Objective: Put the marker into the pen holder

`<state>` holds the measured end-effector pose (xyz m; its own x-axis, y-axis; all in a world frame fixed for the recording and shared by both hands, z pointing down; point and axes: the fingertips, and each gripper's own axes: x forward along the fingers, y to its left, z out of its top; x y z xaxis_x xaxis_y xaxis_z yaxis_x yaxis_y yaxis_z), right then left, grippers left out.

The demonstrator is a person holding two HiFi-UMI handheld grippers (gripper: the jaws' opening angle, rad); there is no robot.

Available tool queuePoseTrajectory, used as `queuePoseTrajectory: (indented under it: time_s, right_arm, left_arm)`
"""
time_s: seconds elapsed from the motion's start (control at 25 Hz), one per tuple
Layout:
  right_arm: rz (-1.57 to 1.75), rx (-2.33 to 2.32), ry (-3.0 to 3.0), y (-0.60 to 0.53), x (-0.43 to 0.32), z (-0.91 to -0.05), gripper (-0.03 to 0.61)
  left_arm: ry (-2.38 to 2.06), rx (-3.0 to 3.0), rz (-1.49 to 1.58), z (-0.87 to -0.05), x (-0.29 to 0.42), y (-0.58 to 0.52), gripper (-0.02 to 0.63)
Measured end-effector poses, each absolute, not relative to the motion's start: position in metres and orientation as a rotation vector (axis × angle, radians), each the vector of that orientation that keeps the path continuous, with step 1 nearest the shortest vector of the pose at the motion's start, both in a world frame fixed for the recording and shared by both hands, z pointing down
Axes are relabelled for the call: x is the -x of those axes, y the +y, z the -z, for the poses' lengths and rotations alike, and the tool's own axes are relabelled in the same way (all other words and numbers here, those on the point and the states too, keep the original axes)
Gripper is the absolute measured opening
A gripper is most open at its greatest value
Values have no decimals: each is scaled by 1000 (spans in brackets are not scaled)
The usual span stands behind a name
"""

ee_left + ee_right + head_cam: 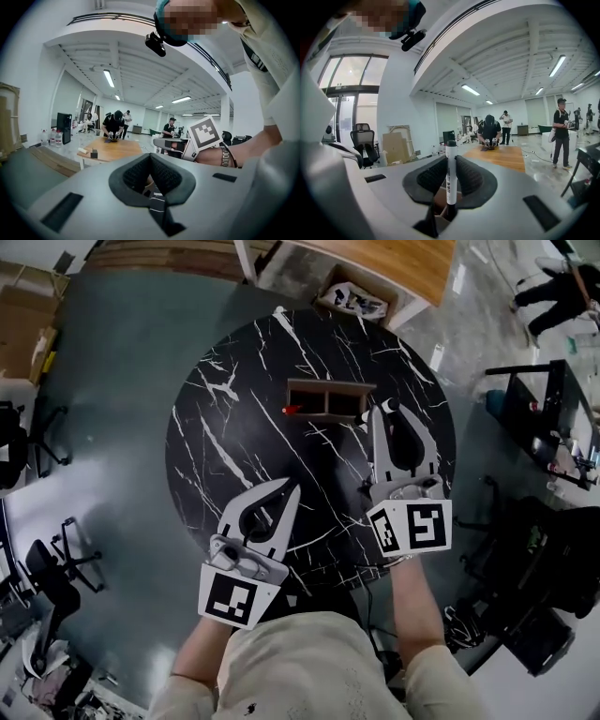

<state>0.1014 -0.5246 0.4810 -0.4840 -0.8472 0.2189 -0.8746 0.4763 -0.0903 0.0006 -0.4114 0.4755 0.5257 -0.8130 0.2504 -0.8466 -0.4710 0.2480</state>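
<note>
The right gripper (388,411) is clamped on a white-barrelled marker (451,178) with a black cap, holding it upright at the right end of the brown two-compartment pen holder (328,384) on the round black marble table (225,427). The holder's left compartment shows something red (292,410). The left gripper (289,487) hovers nearer the person, its jaws pressed together on nothing.

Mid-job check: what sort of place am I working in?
Probably an open-plan lab or office workshop: office chairs around the floor, strip lights on a bare ceiling, and other people working at a wooden table.
</note>
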Motion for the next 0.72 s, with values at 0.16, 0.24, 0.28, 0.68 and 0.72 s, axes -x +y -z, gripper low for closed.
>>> queuePoseTrajectory:
  time_s: [0.16,0.24,0.28,0.68,0.72]
  right_arm:
    - [-255,-1499,-2556,-542,-95,-498,78]
    - [-261,-1495,-2545,-548,-91,-506,78]
    - [-266,-1494,-2536,-551,-90,-510,78]
    - [-227,-1507,-2513,-549,-87,-505,78]
    - [-228,-1525,-2522,-546,-89,-498,78]
  left_arm:
    - [-1369,-2397,-157,-487,9,-414,8]
    - [-1374,-2382,-160,-491,14,-415,8]
    - [-1375,-2376,-162,-493,17,-415,8]
    - [-1386,-2364,-147,-495,26,-411,8]
    - [-1386,-2367,-145,-493,26,-409,8]
